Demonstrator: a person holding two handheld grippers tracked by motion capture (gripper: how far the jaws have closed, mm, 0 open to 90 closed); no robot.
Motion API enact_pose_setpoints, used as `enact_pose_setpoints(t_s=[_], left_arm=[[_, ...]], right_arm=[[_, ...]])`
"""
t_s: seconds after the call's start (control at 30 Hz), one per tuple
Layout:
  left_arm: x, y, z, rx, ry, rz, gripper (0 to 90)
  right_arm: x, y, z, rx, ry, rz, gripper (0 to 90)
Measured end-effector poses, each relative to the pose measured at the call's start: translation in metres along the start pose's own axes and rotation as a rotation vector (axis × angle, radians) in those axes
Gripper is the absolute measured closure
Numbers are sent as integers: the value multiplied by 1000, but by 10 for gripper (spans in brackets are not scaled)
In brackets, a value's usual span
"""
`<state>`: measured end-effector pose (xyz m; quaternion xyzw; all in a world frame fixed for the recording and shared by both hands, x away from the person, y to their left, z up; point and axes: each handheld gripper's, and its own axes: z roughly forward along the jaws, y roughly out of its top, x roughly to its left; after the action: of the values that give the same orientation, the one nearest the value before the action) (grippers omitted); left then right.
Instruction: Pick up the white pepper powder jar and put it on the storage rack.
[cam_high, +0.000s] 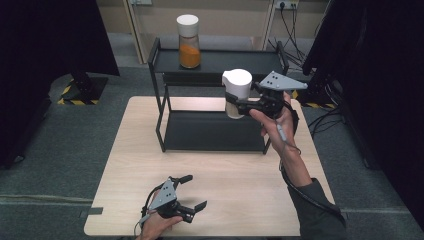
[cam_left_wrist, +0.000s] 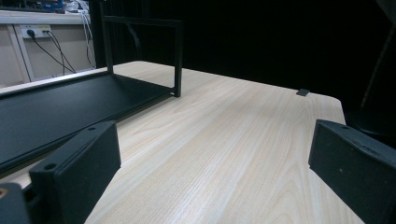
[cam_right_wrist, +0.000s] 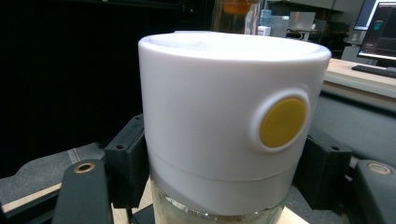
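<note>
My right gripper (cam_high: 239, 106) is shut on a glass jar with a white lid (cam_high: 236, 91), held in the air over the right part of the black two-level rack (cam_high: 216, 131). In the right gripper view the jar's white lid (cam_right_wrist: 224, 112) has a round yellow button, and both jaws press on the glass just under it. A second jar with orange powder and a white lid (cam_high: 189, 42) stands on the rack's top shelf at the left. My left gripper (cam_high: 194, 192) rests near the table's front edge, open, with bare wood between its fingers (cam_left_wrist: 74, 172).
The light wooden table (cam_high: 240, 175) carries the rack at its far side. Dark curtains hang at both sides, cables lie on the floor at the right. A small dark tab (cam_left_wrist: 302, 92) sits at the table's edge in the left gripper view.
</note>
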<state>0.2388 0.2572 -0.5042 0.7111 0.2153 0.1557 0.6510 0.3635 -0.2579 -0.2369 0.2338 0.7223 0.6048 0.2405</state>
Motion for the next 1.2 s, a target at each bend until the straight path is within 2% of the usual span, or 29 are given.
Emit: enact_pose_setpoints(t_s=[0.5, 0.97, 1.2], left_arm=[[0, 0, 0, 4, 2, -4, 17], [-1, 0, 1, 5, 0, -4, 17], [-1, 0, 0, 6, -2, -4, 17]], right_arm=[[-11, 37, 11, -14, -3, 25, 306], [-12, 71, 38, -11, -58, 22, 306], [-14, 78, 55, -9, -89, 23, 306]])
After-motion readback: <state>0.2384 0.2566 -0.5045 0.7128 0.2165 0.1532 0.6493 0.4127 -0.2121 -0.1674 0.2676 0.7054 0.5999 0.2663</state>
